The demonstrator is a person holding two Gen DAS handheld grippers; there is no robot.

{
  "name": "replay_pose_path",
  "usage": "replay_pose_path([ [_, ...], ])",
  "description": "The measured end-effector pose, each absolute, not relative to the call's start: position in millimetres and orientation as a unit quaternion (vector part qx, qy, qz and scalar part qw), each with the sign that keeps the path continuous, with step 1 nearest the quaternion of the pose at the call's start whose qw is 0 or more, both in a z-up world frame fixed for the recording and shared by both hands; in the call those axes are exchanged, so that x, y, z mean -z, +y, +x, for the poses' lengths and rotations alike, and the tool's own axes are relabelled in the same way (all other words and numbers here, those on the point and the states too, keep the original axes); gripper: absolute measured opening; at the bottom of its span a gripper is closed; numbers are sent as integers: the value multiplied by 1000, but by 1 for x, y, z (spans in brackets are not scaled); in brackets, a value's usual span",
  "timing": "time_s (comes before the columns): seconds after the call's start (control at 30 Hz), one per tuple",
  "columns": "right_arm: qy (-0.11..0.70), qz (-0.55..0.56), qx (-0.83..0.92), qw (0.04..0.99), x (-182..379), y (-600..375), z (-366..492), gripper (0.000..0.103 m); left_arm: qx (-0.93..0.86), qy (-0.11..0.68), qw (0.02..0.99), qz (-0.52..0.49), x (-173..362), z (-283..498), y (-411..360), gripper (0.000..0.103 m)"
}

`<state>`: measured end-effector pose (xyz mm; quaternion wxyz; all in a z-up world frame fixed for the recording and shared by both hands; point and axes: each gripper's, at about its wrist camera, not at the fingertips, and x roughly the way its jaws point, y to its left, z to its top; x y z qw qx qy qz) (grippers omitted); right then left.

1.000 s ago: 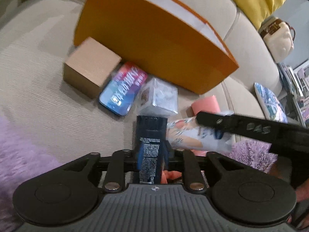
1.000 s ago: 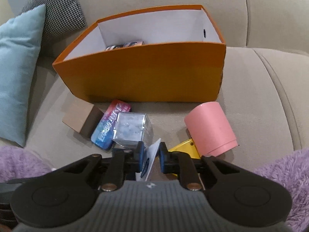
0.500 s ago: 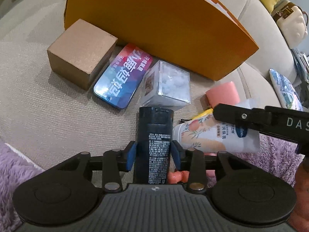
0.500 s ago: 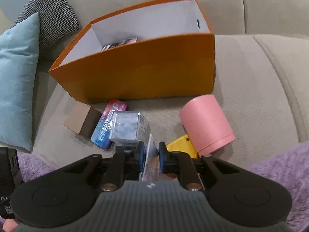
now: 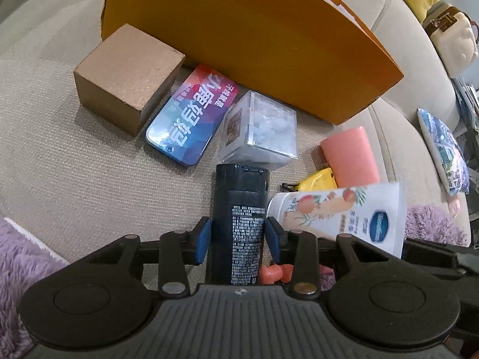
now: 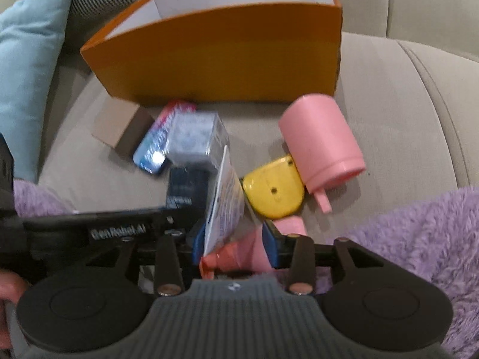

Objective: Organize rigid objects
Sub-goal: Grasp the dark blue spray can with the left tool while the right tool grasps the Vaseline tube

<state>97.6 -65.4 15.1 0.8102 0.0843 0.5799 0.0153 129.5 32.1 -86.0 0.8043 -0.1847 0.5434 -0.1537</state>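
Right tongs [image 6: 233, 239] have widened since the last frame; the white peach-print lotion tube [image 6: 226, 203] sits loose between the blue pads, tilted, above the sofa seat. Left wrist view: left tongs [image 5: 239, 237] clamp the dark blue cylindrical bottle [image 5: 239, 209], lying near the clear plastic cube box [image 5: 263, 131]. Right wrist view: pink plastic cup [image 6: 321, 143] on its side touching the yellow rounded case [image 6: 272, 190], orange cardboard box [image 6: 227, 59] behind.
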Motion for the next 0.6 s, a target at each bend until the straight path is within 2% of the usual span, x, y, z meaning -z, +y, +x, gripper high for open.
replay_pose_path([
  [0.07, 582, 78, -13, 809, -16, -65, 96, 41, 153, 545, 803, -188, 86, 129, 34, 44],
  [0.13, 588, 78, -14, 805, -14, -65, 96, 35, 155, 545, 801, -192, 87, 130, 36, 44],
  [0.17, 593, 77, -15, 801, -15, -64, 94, 23, 154, 546, 801, -193, 87, 130, 36, 44],
  [0.2, 600, 72, -15, 796, -15, -63, 93, 20, 154, 546, 800, -194, 88, 130, 36, 44],
  [0.53, 551, 48, -24, 833, -31, -52, 117, 11, 152, 562, 785, -211, 96, 139, 39, 49],
  [0.6, 546, 47, -19, 836, -27, -50, 124, 4, 152, 563, 784, -212, 97, 139, 39, 49],
])
